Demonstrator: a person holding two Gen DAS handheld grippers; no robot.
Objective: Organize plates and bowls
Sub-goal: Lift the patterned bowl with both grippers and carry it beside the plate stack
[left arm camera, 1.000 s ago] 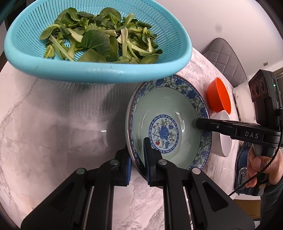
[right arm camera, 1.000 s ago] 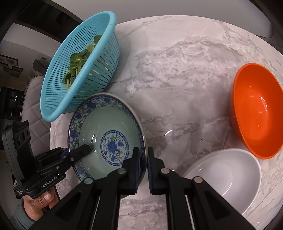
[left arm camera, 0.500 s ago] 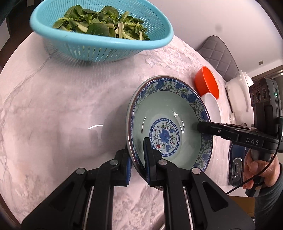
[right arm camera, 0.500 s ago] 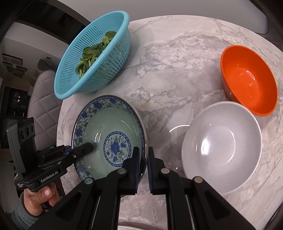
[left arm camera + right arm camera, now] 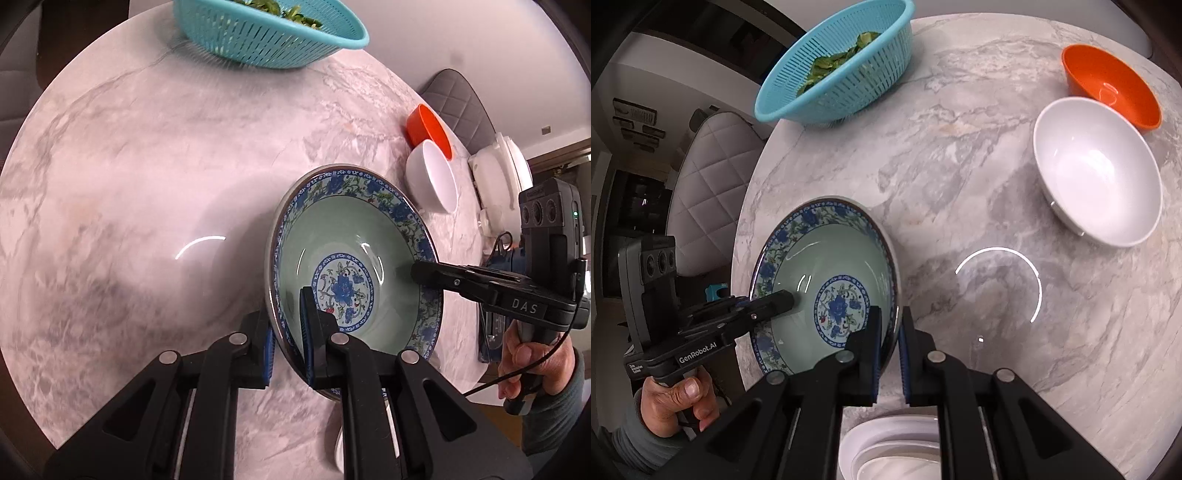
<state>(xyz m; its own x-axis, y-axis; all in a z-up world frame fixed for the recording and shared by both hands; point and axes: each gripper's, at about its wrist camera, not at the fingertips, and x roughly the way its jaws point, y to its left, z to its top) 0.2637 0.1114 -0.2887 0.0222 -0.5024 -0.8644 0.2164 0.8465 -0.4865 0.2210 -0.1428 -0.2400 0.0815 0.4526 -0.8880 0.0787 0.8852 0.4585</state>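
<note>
Round glazed floral bowl point(image 5: 351, 236), both grippers' fingers point(image 5: 306, 332) pinching opposite rims; veined marble tabletop point(image 5: 147, 166), slotted turquoise plastic colander point(image 5: 266, 40)

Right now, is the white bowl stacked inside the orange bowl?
No, the white bowl sits on the table beside the orange bowl, not inside it.

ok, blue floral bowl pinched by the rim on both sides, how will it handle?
Blue floral bowl looks like glazed ceramic: probably rigid, heavy and breakable. Its glossy rim may slip in the left tongs and right tongs, each clamping a narrow edge.
</note>
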